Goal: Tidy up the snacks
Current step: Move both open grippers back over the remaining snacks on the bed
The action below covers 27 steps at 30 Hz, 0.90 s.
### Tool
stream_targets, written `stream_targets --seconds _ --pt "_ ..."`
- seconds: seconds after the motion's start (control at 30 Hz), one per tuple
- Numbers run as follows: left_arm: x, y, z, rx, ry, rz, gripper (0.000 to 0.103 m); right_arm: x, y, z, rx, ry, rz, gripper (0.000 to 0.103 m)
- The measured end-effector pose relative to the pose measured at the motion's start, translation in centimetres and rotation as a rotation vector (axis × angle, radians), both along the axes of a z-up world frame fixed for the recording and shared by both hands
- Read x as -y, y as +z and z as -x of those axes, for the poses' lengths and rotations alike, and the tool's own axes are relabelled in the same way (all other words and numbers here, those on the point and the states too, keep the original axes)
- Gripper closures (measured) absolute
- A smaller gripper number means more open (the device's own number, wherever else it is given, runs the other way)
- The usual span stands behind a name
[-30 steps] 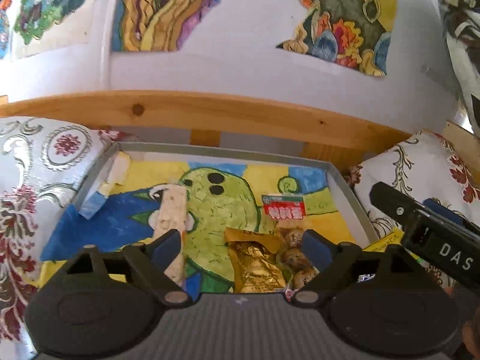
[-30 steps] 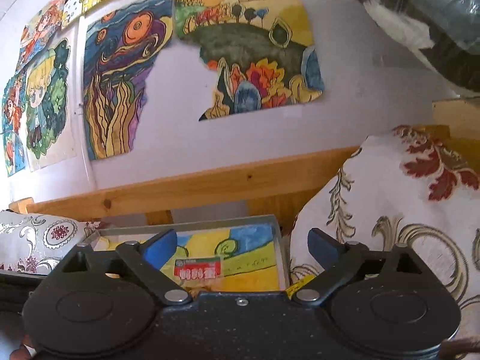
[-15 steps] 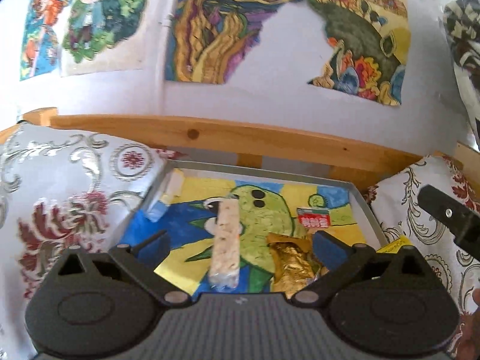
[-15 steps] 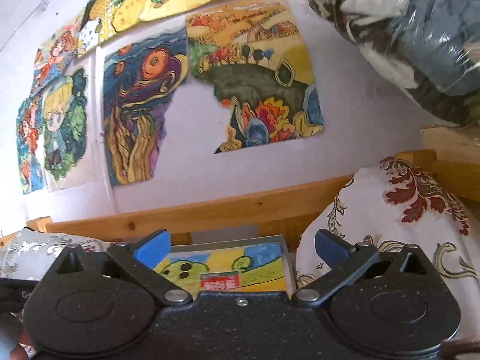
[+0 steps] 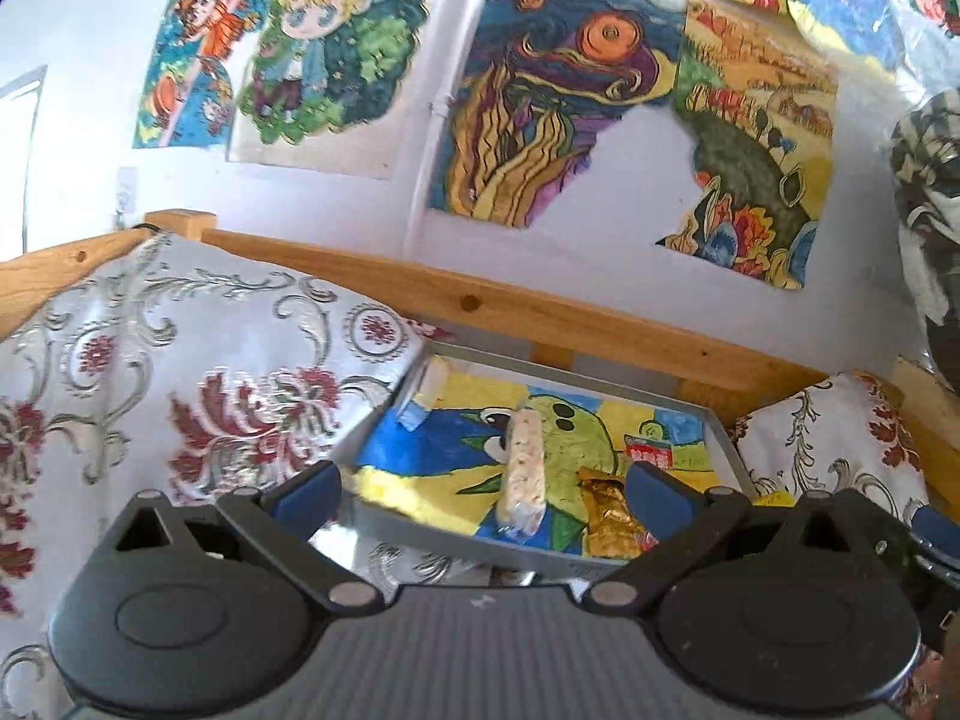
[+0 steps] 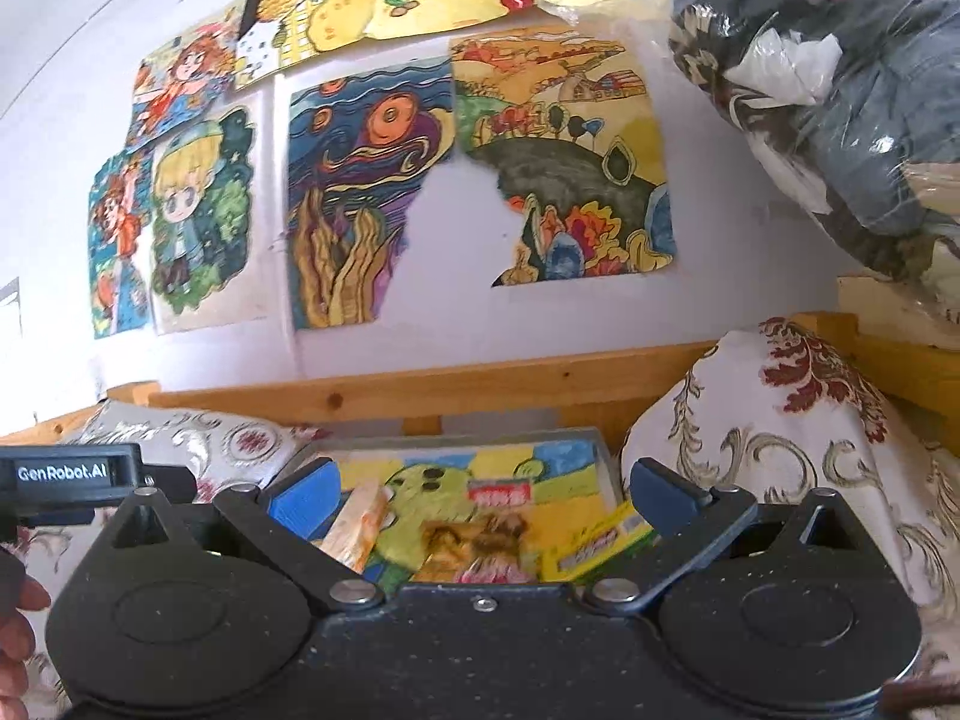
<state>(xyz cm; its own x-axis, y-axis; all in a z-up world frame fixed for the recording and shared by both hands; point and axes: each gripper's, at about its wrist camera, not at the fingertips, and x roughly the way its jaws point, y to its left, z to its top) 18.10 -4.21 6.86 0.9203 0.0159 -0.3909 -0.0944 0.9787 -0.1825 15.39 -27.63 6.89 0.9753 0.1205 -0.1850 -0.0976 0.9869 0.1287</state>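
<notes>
A grey tray [image 5: 723, 450] lined with a painted picture lies between two cushions. In it are a pale rice bar [image 5: 523, 471], a gold wrapper [image 5: 606, 513], a small red-and-white packet [image 5: 648, 450] and a blue-and-cream piece [image 5: 420, 402] at the far left. My left gripper [image 5: 483, 489] is open and empty, held back from the tray's near edge. The right wrist view shows the same tray [image 6: 606, 456], the bar [image 6: 360, 519], the gold wrapper [image 6: 474, 537], the red packet [image 6: 501, 492] and a yellow-green pack [image 6: 600, 540]. My right gripper [image 6: 483, 495] is open and empty above them.
Patterned cushions flank the tray on the left [image 5: 180, 372] and right [image 6: 780, 420]. A wooden rail [image 5: 540, 312] runs behind, under a wall of paintings [image 6: 372, 192]. A plastic-wrapped bundle [image 6: 840, 90] hangs at the upper right. A hand [image 6: 15, 630] shows at the left edge.
Both grippers have drawn back and tilted upward, so the tray looks smaller and more wall shows. The left view has swung left. Both stay open and empty.
</notes>
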Motion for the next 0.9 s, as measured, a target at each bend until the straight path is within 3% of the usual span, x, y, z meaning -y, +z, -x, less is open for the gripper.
stream_targets --seconds 0.3,0.6,0.9 --pt "-3.0 -1.1 5.7 -0.011 0.016 -0.016 0.000 -0.8 -0.3 5.2 -0.042 0.002 -0.015 0.001" --pt "-4.9 -3.7 9.5 -0.076 0.016 -0.028 0.000 -1.8 -1.3 7.4 -0.165 0.007 -0.016 0.001" --pt "-5.5 -8.0 12.2 -0.114 0.017 -0.025 0.000 -4.0 -4.0 6.5 -0.405 0.054 0.055 0.001"
